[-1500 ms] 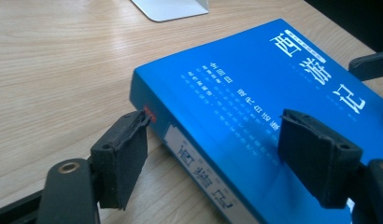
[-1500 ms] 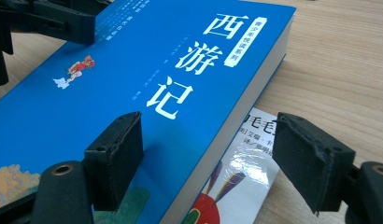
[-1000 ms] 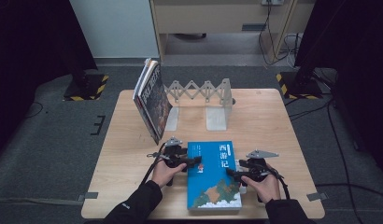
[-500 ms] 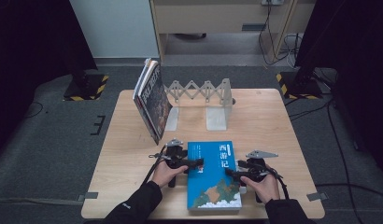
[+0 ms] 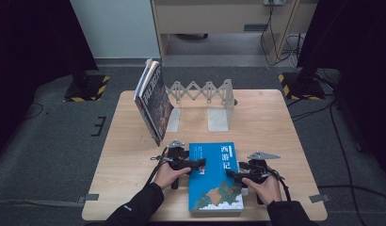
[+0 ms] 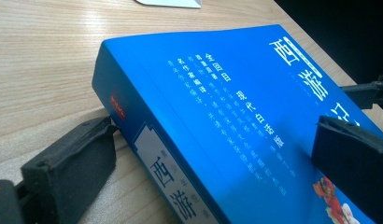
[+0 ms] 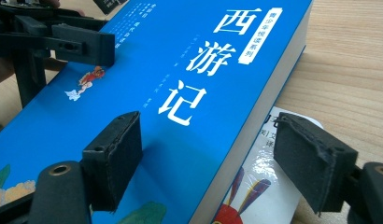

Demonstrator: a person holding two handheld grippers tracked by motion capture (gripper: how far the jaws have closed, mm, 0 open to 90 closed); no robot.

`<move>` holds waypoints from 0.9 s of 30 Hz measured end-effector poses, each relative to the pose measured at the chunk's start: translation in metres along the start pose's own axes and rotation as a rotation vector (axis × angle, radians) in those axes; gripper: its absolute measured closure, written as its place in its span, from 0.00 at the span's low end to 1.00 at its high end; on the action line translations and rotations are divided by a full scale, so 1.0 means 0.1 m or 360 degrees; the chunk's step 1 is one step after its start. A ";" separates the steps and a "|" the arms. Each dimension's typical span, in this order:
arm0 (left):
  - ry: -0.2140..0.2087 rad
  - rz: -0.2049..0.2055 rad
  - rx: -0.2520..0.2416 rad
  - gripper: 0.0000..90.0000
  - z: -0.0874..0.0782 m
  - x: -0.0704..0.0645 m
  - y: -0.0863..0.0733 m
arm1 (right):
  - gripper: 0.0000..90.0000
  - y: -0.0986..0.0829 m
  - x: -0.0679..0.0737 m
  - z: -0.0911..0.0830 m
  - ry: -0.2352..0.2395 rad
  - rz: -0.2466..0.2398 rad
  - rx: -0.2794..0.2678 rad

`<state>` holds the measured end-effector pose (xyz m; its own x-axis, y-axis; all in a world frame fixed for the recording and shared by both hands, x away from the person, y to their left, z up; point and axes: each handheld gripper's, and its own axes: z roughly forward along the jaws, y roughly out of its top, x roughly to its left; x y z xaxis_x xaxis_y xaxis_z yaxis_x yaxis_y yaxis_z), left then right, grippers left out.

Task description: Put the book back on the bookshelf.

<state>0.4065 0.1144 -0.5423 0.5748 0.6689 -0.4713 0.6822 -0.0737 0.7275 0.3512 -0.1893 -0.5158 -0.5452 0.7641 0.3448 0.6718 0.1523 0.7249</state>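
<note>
Nothing moved, blue book [image 5: 215,178] flat, lengthwise front-to-back

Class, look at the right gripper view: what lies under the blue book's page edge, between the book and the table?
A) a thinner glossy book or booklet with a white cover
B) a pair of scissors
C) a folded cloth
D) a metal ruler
A. In the right gripper view a white glossy cover pokes out from beneath the blue book, between the open jaws of the right gripper.

Blue book [image 6: 236,116] between open left gripper [image 6: 217,158] jaws.
</note>
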 end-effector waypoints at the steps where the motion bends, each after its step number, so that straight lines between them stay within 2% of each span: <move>1: 0.0001 -0.0002 -0.0001 0.00 0.00 0.00 0.00 | 0.27 0.00 0.00 0.00 0.0001 0.0003 -0.0001; 6: -0.0002 -0.0017 0.0006 0.02 -0.02 0.02 0.01 | 0.26 0.00 0.01 0.01 0.0009 0.0020 -0.0005; 11: -0.0040 -0.0090 0.0042 0.10 -0.05 0.04 0.03 | 0.27 0.00 0.01 0.03 0.0022 0.0023 -0.0002; 16: -0.0043 -0.0087 0.0043 0.12 -0.05 0.04 0.03 | 0.27 -0.01 0.02 0.05 0.0037 0.0032 -0.0004; 19: -0.0054 -0.0111 0.0058 0.14 -0.07 0.04 0.03 | 0.26 -0.01 0.04 0.06 0.0061 0.0045 0.0000; 21: -0.0087 -0.0156 0.0078 0.18 -0.08 0.05 0.03 | 0.26 -0.01 0.04 0.07 0.0062 0.0045 0.0002; 23: -0.0091 -0.0150 0.0075 0.18 -0.08 0.05 0.03 | 0.26 -0.01 0.04 0.07 0.0063 0.0047 0.0004; 27: -0.0131 -0.0183 0.0104 0.21 -0.09 0.05 0.02 | 0.26 -0.01 0.03 0.07 0.0065 0.0054 0.0006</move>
<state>0.4064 0.1243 -0.5385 0.5242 0.6131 -0.5910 0.7722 -0.0497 0.6334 0.3520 -0.1826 -0.5198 -0.5421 0.7426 0.3934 0.6922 0.1292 0.7100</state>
